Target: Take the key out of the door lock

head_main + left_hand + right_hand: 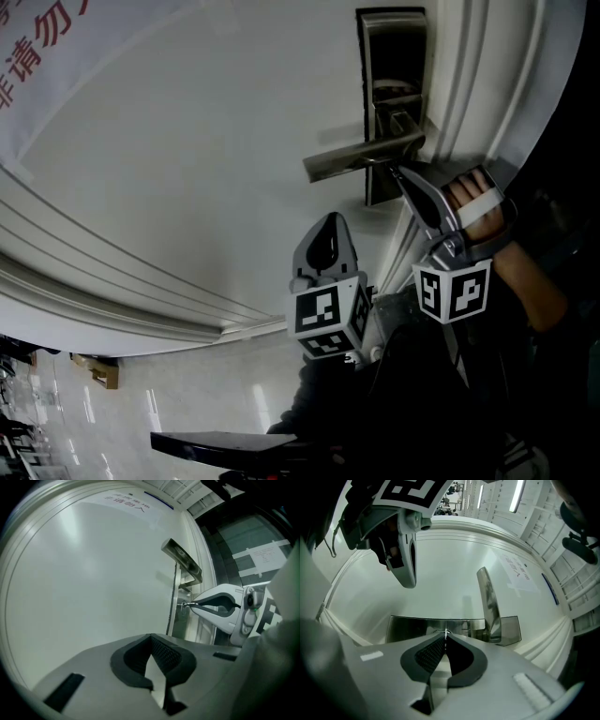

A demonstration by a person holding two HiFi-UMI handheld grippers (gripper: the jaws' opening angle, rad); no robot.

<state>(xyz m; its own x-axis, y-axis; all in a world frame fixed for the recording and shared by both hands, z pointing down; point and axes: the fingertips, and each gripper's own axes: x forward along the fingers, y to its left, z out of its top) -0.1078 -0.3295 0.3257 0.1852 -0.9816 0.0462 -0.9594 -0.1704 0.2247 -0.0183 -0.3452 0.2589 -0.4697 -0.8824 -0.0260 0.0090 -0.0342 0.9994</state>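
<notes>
The key (446, 632) is seen only as a thin metal sliver. Its long axis is pointed straight into the lock plate (412, 627), square to the door (187, 141). The blade is hidden in the plate and the head is covered by the pads, so its shape cannot be made out. It is pinched at the very tips of the right gripper (190, 604), just beside the lever handle (361, 159). The left gripper (151, 638) is held apart from the lock, its jaws pressed together on nothing.
</notes>
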